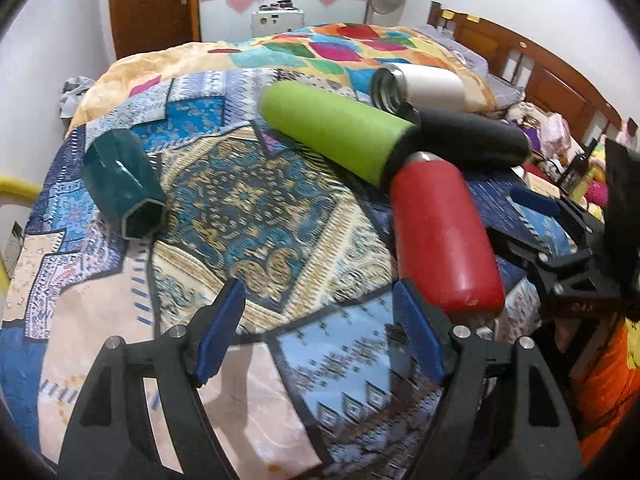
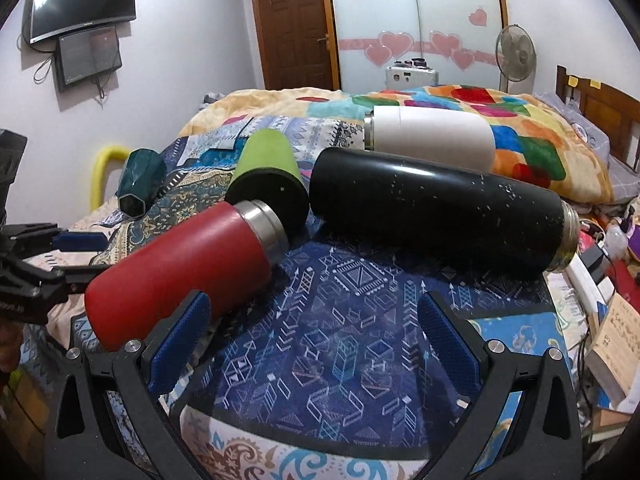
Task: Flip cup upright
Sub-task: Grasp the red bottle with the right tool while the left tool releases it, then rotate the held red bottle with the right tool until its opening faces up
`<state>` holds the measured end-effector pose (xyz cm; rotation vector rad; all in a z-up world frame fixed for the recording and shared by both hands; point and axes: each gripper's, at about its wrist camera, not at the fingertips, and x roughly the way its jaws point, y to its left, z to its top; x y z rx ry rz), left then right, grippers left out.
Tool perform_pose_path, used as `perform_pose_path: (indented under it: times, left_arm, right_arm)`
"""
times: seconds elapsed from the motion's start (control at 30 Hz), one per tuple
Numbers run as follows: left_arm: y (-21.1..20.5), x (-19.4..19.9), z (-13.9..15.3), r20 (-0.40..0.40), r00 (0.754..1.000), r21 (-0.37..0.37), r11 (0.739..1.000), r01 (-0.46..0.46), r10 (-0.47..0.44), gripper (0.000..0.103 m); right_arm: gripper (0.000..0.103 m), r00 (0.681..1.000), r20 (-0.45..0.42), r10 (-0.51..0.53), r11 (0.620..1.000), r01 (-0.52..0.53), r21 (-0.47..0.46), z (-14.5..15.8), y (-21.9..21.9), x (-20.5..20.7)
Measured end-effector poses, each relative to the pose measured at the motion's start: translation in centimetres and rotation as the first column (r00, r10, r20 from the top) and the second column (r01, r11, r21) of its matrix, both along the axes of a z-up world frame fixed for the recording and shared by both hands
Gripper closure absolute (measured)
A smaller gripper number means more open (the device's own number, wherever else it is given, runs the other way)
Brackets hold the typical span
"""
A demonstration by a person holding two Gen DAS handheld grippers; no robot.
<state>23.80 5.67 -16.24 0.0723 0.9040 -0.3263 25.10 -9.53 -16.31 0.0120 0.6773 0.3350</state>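
Note:
Several cups lie on their sides on the patterned bedspread [image 1: 248, 216]. A red flask [image 1: 444, 236] [image 2: 176, 268] lies nearest, its steel neck pointing away. A green cup [image 1: 336, 132] [image 2: 268, 176], a black flask [image 1: 476, 136] [image 2: 436, 208] and a white flask [image 1: 424, 84] [image 2: 432, 136] lie behind it. A dark teal hexagonal cup [image 1: 124, 184] [image 2: 140, 188] lies at the left. My left gripper [image 1: 320, 332] is open and empty, the red flask just beyond its right finger. My right gripper [image 2: 316, 336] is open and empty, its left finger beside the red flask's base.
A colourful quilt [image 1: 340, 48] is heaped at the far end of the bed. A wooden headboard [image 1: 540, 76] runs along the right. Clutter and books [image 2: 608, 340] sit at the bed's right edge. A yellow rail [image 2: 104, 172] stands at the left edge.

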Motion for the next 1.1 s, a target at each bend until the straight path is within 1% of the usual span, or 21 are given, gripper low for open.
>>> perform_pose_path:
  times: [0.13,0.27,0.37,0.43,0.5,0.6,0.7,0.77,0.8,0.87,0.93,1.03,1.1]
  left_arm:
    - [-1.7,-1.3,-0.2,0.016,0.999,0.007,0.999,0.037,-0.037,0.026]
    - [-2.9,-2.1,-0.3,0.017,0.998,-0.015,0.998,0.061,-0.061,0.026]
    - [-2.9,-2.4,0.0,0.044,0.998,-0.005,0.999,0.037,-0.037,0.026]
    - [-2.6,-2.5,0.4,0.075,0.997,0.002,1.000,0.011,-0.011,0.026]
    - [-2.2,-2.8,0.9,0.116,0.993,0.000,1.000,-0.017,0.017,0.026]
    - [-1.9,-3.0,1.3,0.156,0.987,0.000,0.999,-0.045,0.044,0.026]
    - [-2.1,-3.4,1.4,0.197,0.979,0.023,0.998,-0.057,0.052,0.026]
    - [-2.3,-3.7,1.4,0.219,0.975,0.036,0.998,-0.059,0.049,0.026]
    - [-2.3,-3.9,1.4,0.229,0.972,0.038,0.998,-0.058,0.047,0.026]
    - [-2.2,-4.0,1.5,0.241,0.969,0.042,0.997,-0.062,0.051,0.026]
    - [-1.9,-4.3,1.6,0.251,0.967,0.039,0.997,-0.067,0.055,0.026]
    - [-1.0,-4.6,1.6,0.257,0.963,0.017,0.996,-0.084,0.077,0.026]
    - [-0.4,-4.8,1.5,0.253,0.963,0.006,0.995,-0.098,0.094,0.026]
  right_arm:
    - [0.000,1.000,0.007,-0.016,0.999,0.017,-0.028,0.2,-0.6,-0.8]
    - [0.000,0.999,0.019,-0.029,0.999,0.030,-0.042,0.9,-1.3,-1.1]
    - [0.000,0.999,0.034,-0.011,1.000,0.012,-0.027,2.3,-1.5,-1.0]
    - [0.000,0.999,0.037,0.019,1.000,-0.019,-0.007,3.2,-1.1,-0.6]
    - [0.000,0.997,0.020,0.075,0.997,-0.076,0.011,4.0,-0.2,0.3]
    - [0.000,0.991,-0.021,0.130,0.991,-0.129,0.017,4.0,1.3,1.6]
    - [0.001,0.988,-0.053,0.143,0.990,-0.144,0.000,3.6,2.9,2.8]
    - [0.001,0.984,-0.094,0.150,0.989,-0.150,0.003,3.1,3.7,3.9]
    - [0.004,0.979,-0.122,0.161,0.987,-0.160,0.018,2.9,3.9,4.3]
    - [0.010,0.962,-0.198,0.189,0.982,-0.184,0.042,2.0,4.5,5.3]
    - [0.016,0.942,-0.261,0.211,0.977,-0.208,0.038,1.1,5.1,5.9]
    - [0.019,0.912,-0.328,0.246,0.969,-0.240,0.059,0.5,6.1,6.4]
    - [0.026,0.892,-0.359,0.276,0.960,-0.276,0.052,0.4,6.9,6.3]
